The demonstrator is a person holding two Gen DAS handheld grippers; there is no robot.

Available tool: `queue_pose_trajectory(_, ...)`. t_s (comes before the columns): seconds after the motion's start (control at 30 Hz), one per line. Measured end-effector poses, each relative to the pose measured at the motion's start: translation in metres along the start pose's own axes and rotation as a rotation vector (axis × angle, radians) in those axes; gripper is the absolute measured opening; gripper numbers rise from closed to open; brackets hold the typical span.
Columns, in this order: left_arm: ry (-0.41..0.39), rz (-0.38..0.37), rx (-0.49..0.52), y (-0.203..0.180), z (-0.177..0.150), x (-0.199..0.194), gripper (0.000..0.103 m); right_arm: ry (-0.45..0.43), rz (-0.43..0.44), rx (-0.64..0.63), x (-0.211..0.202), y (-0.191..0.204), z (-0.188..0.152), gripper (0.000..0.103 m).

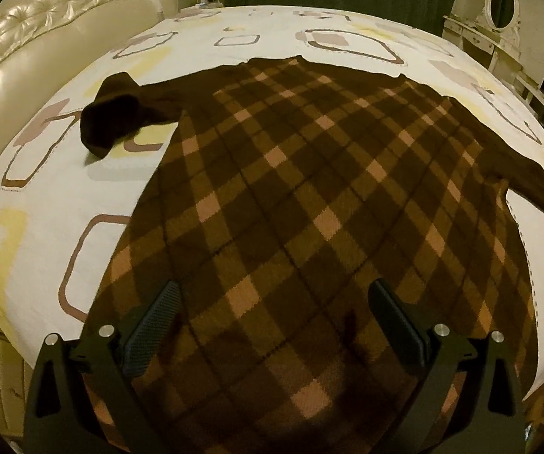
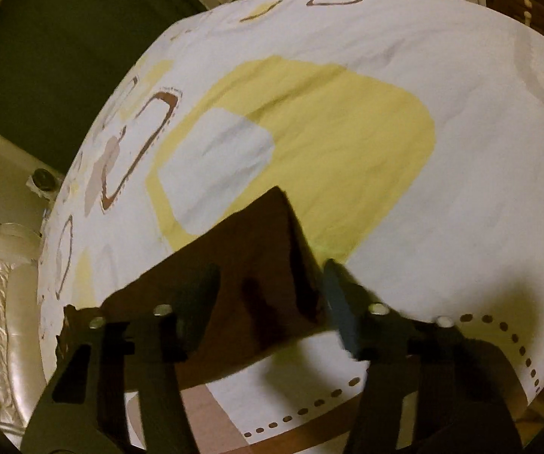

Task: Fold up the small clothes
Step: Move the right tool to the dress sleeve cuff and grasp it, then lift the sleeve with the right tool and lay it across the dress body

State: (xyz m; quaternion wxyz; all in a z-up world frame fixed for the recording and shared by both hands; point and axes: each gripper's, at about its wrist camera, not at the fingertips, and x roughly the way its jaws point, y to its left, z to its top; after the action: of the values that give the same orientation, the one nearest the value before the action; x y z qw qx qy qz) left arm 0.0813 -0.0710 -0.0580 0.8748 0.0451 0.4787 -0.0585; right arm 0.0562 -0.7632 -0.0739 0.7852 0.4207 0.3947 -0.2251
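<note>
Folding is only at its start, I think: the checked sweater (image 1: 291, 196) lies spread flat on the bed sheet (image 1: 64, 196), one sleeve (image 1: 117, 113) crumpled. The left gripper (image 1: 274, 325) hovers spread wide over the body, gripping nothing. The right gripper (image 2: 272, 302) stands half open around the other sleeve end (image 2: 268, 265), not yet pinching.

dim bedroom, tufted cream headboard (image 1: 45, 26)
</note>
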Motion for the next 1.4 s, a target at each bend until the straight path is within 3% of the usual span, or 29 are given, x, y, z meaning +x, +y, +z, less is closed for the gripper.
queue_pose_trajectory(0.2,0.007,0.006,-0.002,0.004,-0.001,0.001,0.099,0.046,-0.009,-0.037,0.003,0.007,-0.003,0.022)
queue_pose_trajectory(0.3,0.008,0.006,-0.007,0.008,-0.001,0.002,0.099,0.051,-0.007,-0.019,0.000,0.008,-0.001,0.017)
queue_pose_trajectory(0.5,0.018,-0.001,-0.010,0.016,-0.002,0.002,0.099,0.018,0.050,0.022,-0.023,0.023,0.014,0.014)
queue_pose_trajectory(0.73,0.018,-0.009,-0.015,0.025,-0.004,0.002,0.099,0.008,0.202,0.023,-0.066,0.073,0.023,0.012)
queue_pose_trajectory(0.93,0.015,-0.024,-0.013,0.034,-0.006,0.000,0.099,-0.007,0.302,-0.120,-0.103,0.169,0.009,0.011)
queue_pose_trajectory(1.1,0.020,-0.032,-0.001,0.042,-0.009,-0.001,0.099,-0.003,0.398,-0.248,-0.119,0.264,-0.023,0.011)
queue_pose_trajectory(1.4,0.003,-0.048,-0.013,0.068,-0.014,-0.004,0.099,0.104,0.480,-0.513,-0.080,0.443,-0.130,0.011)
